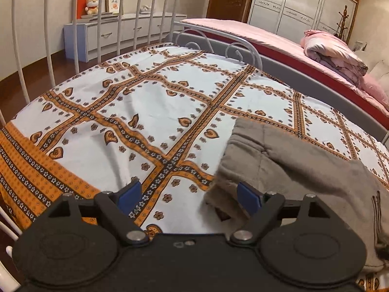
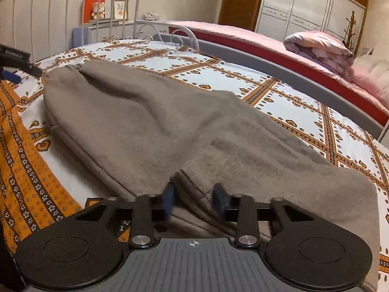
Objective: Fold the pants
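Grey fleece pants [image 2: 150, 121] lie folded lengthwise on the patterned bedspread [image 2: 304, 112], waistband at the far left, leg ends near me. In the left wrist view the waistband end [image 1: 267, 150] lies at the right. My left gripper [image 1: 189, 196] is open, its right pad [image 1: 248, 196] touching the waistband edge, nothing between the jaws. It also shows in the right wrist view [image 2: 14, 63] at the far left by the waistband. My right gripper [image 2: 194, 199] is open just over the leg-end fold, blue pads [image 2: 220, 199] either side of the cloth edge.
A white metal bed rail [image 1: 48, 36] stands at the left. A grey bed frame [image 2: 291, 75] and a pink bed with a rolled quilt [image 2: 318, 46] lie beyond. A low dresser [image 1: 116, 34] and wardrobe [image 2: 311, 9] line the far wall.
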Motion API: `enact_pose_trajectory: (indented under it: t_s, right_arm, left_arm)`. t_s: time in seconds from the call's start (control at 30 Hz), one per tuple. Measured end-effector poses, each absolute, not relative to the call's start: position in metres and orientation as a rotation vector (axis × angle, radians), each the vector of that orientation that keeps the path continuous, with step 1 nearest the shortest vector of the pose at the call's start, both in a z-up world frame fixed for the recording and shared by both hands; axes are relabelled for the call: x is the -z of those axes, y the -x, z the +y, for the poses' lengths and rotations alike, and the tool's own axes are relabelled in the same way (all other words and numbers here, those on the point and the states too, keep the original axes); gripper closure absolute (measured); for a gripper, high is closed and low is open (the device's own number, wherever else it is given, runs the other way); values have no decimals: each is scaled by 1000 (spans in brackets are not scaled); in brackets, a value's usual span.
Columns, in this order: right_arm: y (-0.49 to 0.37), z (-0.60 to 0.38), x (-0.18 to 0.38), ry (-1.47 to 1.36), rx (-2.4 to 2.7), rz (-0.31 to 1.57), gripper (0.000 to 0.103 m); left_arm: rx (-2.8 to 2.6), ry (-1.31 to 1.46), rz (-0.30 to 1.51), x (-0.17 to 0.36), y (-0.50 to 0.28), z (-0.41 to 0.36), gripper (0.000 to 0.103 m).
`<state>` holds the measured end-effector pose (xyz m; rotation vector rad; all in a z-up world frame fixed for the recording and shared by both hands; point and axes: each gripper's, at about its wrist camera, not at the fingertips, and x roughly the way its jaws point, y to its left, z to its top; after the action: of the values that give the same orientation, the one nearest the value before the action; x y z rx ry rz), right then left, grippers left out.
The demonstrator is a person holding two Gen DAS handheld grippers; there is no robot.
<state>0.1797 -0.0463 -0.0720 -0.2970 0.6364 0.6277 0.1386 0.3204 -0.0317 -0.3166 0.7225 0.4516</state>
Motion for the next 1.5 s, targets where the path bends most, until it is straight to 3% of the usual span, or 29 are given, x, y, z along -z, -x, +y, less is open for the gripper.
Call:
enact_pose_trajectory:
  t_s: [0.07, 0.2, 0.27, 0.33, 0.5, 0.83, 1.03, 1.17, 1.5]
  right_arm:
    - [-179, -55, 63, 245, -631, 604, 82]
    - [-170, -58, 59, 258, -665, 568, 82]
    - [-176, -51, 75, 311, -677, 654, 74]
    - [-164, -54, 66, 333, -719, 586, 70]
    - [-187, -107, 33, 166, -701, 562, 69]
    - [-310, -179, 75, -71, -390, 832, 69]
    - [-307, -180, 46, -46, -349, 684, 70]
    - [-334, -191, 80, -32, -292, 809, 70]
    - [-301, -206, 28, -18, -435, 733, 69]
  left_arm:
    - [-452, 316, 722, 32, -138, 321, 25]
    - [-447, 320, 732, 33, -141, 321, 25]
    - [-441, 312, 736, 33, -143, 317, 24]
    - [-424, 295, 736, 32, -144, 314, 23]
    - [-433, 305, 754, 36, -146, 316, 23]
    - [-395, 266, 786, 37, -166, 292, 22]
    - [-373, 232, 806, 40, -178, 280, 22]
    - [-368, 198, 807, 38, -179, 273, 22]
    - [-313, 328, 759, 33, -166, 284, 23]
